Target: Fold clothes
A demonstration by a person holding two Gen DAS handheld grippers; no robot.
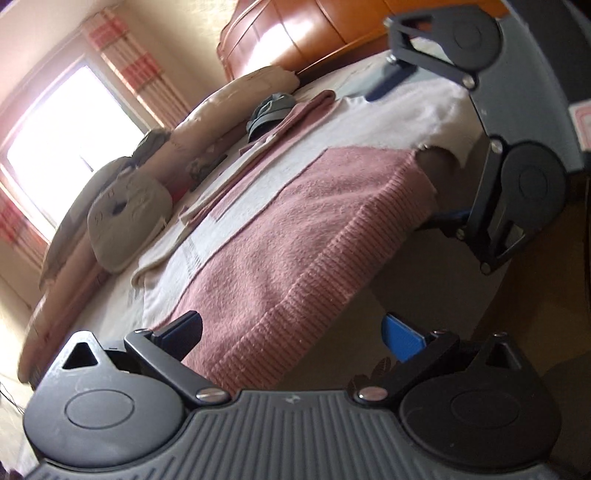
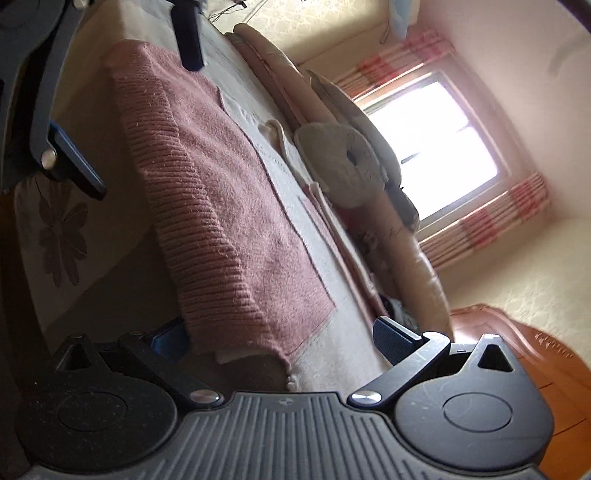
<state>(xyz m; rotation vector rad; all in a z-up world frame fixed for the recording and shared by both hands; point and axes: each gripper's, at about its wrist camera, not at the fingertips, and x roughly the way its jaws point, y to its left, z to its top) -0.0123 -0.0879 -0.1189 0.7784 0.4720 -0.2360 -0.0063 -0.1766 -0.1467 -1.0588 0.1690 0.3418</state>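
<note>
A pink and white knit sweater (image 1: 295, 229) lies flat on the bed, its ribbed hem (image 1: 295, 314) at the near edge. In the left wrist view my left gripper (image 1: 293, 334) is open, and one end of the hem sits between its fingers. My right gripper (image 1: 417, 147) is open around the other hem corner, at the upper right. The right wrist view shows the same sweater (image 2: 229, 206). There my right gripper (image 2: 282, 338) is open with the hem corner between its fingers. My left gripper (image 2: 135, 110) stands open at the upper left.
Beige pillows (image 1: 129, 221) and a grey garment (image 1: 269, 110) lie beyond the sweater. A wooden headboard (image 1: 295, 33) stands behind them. The flower-print sheet (image 2: 59, 236) hangs down the bed's near side. A bright window (image 2: 436, 147) with striped curtains fills the far wall.
</note>
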